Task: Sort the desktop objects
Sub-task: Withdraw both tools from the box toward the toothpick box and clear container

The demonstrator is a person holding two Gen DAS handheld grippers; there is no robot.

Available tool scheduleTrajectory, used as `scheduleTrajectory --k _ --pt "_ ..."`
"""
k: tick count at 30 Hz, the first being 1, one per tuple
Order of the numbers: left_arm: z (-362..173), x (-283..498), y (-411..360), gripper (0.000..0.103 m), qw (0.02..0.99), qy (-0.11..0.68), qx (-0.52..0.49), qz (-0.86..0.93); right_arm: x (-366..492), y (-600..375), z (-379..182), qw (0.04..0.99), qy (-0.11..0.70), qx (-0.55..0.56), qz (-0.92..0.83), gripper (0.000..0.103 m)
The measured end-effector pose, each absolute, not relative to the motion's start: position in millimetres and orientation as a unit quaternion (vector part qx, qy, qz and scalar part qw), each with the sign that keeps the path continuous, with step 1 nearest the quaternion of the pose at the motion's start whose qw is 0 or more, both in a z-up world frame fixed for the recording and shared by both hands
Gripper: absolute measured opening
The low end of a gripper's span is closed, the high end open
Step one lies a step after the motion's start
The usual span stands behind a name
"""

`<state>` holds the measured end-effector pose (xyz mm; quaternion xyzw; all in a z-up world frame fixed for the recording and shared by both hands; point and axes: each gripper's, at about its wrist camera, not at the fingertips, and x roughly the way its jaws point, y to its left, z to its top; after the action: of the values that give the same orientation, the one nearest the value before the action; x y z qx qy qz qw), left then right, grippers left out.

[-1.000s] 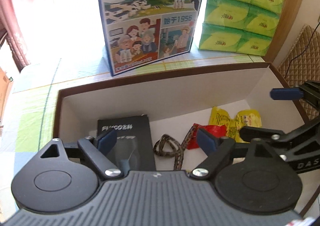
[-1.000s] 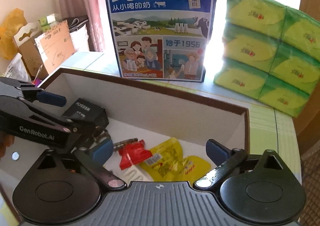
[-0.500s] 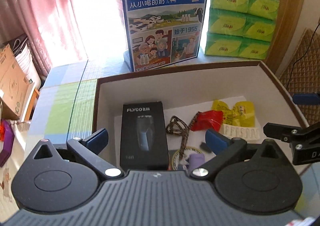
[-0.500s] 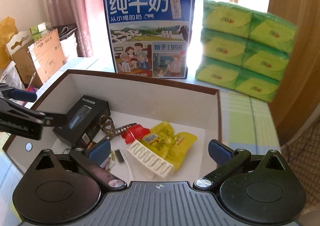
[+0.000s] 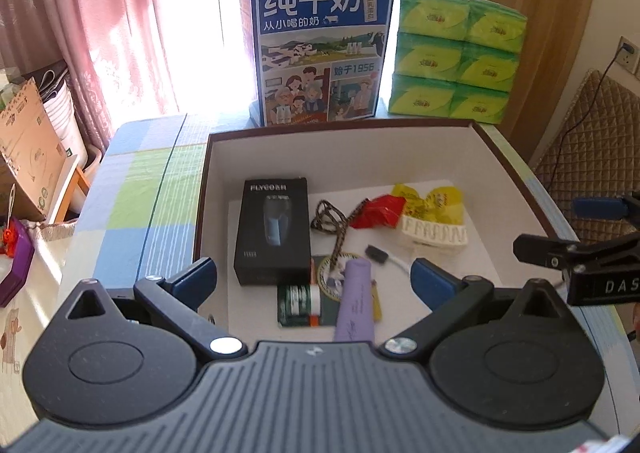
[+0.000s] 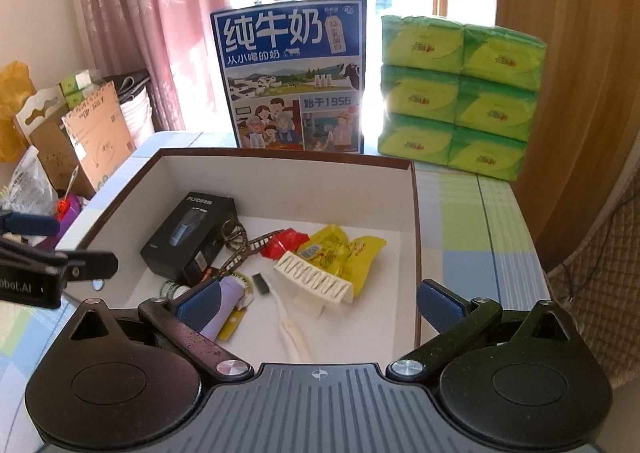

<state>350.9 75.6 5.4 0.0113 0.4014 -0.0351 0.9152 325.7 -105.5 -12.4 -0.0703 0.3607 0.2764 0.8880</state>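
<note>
A brown-rimmed white box [image 5: 362, 124] [image 6: 280, 159] on the table holds a black shaver carton [image 5: 274, 231] [image 6: 192, 233], a patterned strap [image 5: 332, 221], a red wrapper [image 5: 378, 211], yellow packets [image 5: 440, 201] [image 6: 344, 249], a white comb-like clip [image 5: 434, 231] [image 6: 314, 279], a purple tube [image 5: 354, 299] [image 6: 224, 303] and a green roll [image 5: 298, 299]. My left gripper [image 5: 316, 283] hovers open above the box's near edge, nothing between its fingers. My right gripper [image 6: 320, 303] is open too, empty, over the box's near right side.
A blue milk carton box [image 5: 320, 45] [image 6: 294, 77] and stacked green tissue packs [image 5: 456, 57] [image 6: 458, 93] stand behind the box. Cardboard boxes [image 6: 80, 133] and pink curtains lie off the table's left side. A quilted chair [image 5: 592, 133] is at the right.
Both grippers have pulled back and up from inside the box, so more of its contents and the room show. Both stay open and empty.
</note>
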Motion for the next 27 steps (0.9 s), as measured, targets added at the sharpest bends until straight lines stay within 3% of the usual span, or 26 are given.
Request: scheduleTrajectory --k 27 --pt "4.6 235.2 60.0 0.102 0.907 0.420 0.009 -0.024 222.4 -146.0 -9.9 0.876 0.371 -0.074 0.300 0.101"
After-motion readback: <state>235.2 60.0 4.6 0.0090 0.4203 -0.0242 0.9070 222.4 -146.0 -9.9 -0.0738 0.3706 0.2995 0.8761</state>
